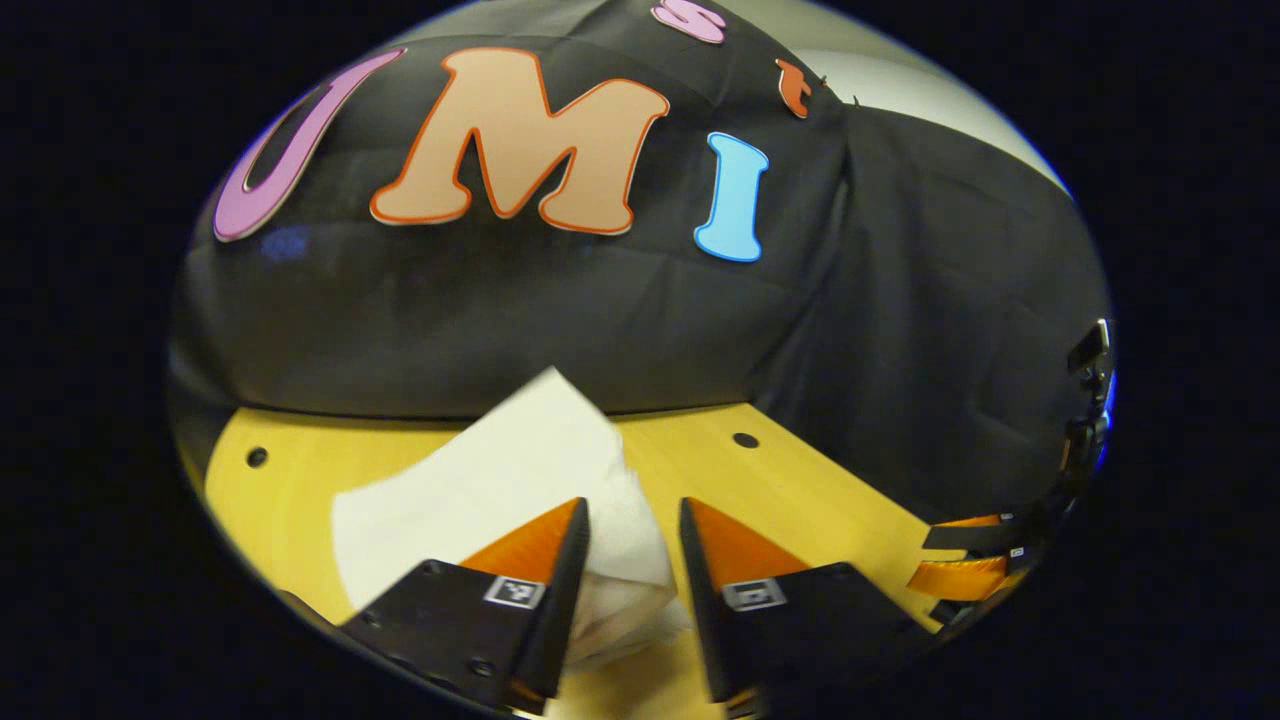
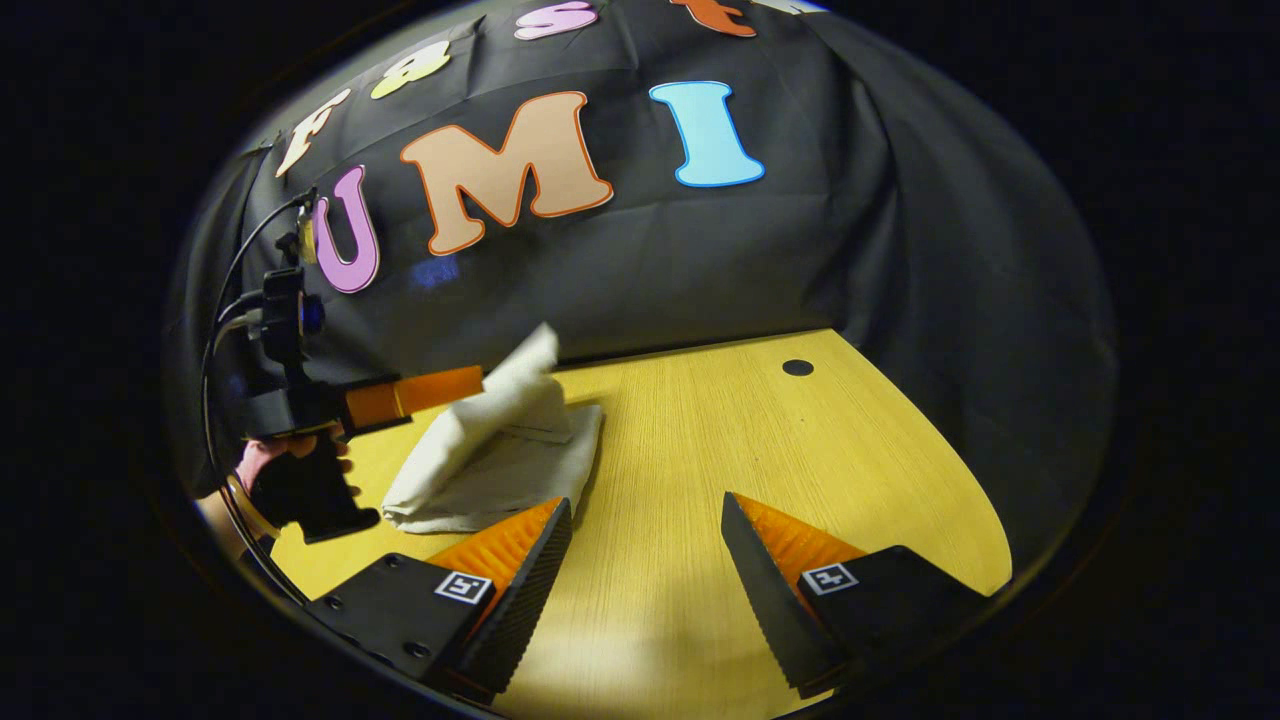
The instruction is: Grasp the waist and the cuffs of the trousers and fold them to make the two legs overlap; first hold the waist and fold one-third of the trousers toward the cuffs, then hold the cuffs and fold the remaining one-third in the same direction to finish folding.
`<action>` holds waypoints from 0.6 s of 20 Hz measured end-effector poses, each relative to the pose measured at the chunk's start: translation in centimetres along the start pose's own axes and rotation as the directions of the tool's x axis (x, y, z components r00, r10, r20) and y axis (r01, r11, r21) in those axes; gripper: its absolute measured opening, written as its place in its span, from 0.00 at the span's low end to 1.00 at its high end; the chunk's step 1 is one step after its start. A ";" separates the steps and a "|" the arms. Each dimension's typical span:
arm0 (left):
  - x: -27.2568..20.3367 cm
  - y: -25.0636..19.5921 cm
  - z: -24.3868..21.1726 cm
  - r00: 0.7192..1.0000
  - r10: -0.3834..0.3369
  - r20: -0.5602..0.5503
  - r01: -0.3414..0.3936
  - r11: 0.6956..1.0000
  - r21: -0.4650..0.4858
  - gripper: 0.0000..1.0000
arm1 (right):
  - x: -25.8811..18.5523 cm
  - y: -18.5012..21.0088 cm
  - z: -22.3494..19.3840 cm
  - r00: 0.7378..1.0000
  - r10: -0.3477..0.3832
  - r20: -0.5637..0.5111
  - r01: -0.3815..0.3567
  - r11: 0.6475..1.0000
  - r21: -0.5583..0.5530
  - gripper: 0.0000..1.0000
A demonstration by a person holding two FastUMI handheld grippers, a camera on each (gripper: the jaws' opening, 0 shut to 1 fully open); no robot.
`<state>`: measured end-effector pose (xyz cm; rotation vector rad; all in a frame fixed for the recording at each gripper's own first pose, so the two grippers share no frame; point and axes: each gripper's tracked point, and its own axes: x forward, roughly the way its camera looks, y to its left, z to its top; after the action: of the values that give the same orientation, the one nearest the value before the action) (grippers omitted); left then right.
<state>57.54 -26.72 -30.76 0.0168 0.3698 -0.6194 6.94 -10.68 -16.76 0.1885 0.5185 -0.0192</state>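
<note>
In the left gripper view, the left hand-held gripper (image 1: 632, 520) had its two fingers parted with the pale cream cloth trousers (image 1: 480, 480) bunched between them, though whether both fingers pressed the fabric could not be told. In the right gripper view, the trousers (image 2: 500, 450) lay partly folded on the yellow wooden surface (image 2: 760, 450) near the black cloth wall (image 2: 900, 250), one end lifted at the left hand-held gripper's (image 2: 470, 385) fingertips. The right hand-held gripper (image 2: 645, 515) hung open over bare wood, just beside the cloth's near edge.
</note>
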 end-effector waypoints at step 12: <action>-10.9 4.9 -6.1 0.979 0.174 -0.109 -0.175 0.985 0.002 0.94 | -0.5 3.4 -2.4 0.998 0.055 -0.016 -0.054 0.998 0.032 0.96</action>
<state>50.12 -15.76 -33.13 0.0752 0.4706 -0.4444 5.56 -6.95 -17.96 0.2339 0.5302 0.0274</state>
